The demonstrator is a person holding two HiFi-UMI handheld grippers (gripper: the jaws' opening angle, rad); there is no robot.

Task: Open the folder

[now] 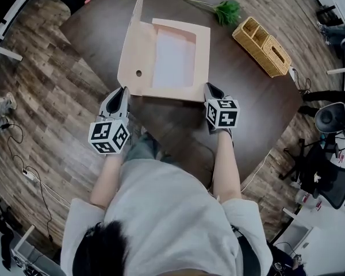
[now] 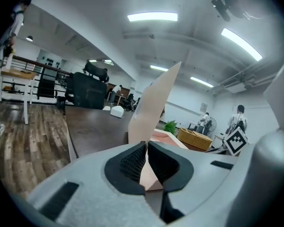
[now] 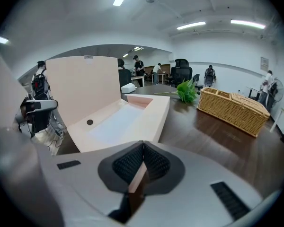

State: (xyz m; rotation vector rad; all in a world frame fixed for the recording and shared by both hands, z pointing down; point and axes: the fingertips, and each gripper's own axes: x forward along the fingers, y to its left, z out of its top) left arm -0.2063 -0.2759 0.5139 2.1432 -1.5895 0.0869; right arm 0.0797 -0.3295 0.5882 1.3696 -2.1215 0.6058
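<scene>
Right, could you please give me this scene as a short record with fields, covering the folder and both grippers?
surface: dark table
folder: pink, lying flat, pale inside exposed
cover: raised, standing steeply along the folder's left side
left gripper: shut on the cover's near edge
right gripper: shut on the folder's near right corner
other items: wicker basket and green plant sprig, both apart from the folder, to its right

No lettering, number, brand name or sign can be read on anything in sight.
</scene>
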